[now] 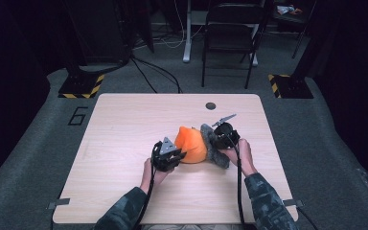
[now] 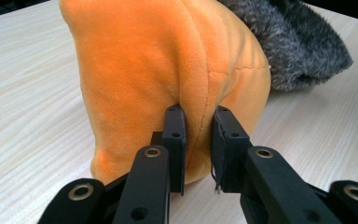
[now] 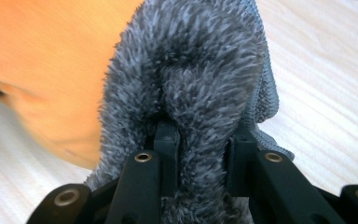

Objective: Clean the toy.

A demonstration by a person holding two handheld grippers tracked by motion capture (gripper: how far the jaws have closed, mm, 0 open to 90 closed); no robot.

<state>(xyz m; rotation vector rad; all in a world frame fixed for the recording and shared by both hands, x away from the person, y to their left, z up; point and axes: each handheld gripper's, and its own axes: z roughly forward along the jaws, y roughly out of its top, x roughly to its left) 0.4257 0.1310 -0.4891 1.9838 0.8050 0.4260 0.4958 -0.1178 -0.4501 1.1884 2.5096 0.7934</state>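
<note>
Mid-grasp on both ends: left claw [image 2: 196, 140] pinching a fold of the orange plush [image 2: 168, 74], right claw [image 3: 204, 149] clamped on a ridge of the grey furry cloth [image 3: 200, 79]. Probably pulling the two apart, or peeling the grey cover off. Next: firm grips, slow opposite pull. Resting mid-worktop [image 1: 124, 120], orange bulging and smooth, grey shaggy, pressed against its side.

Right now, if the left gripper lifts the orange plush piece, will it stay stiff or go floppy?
Probably floppy: the orange plush piece folds into a ridge where the left gripper pinches it. It likely weighs little, being soft fabric. It seems joined to the grey furry piece that the right gripper pinches, so that may drag along.
</note>
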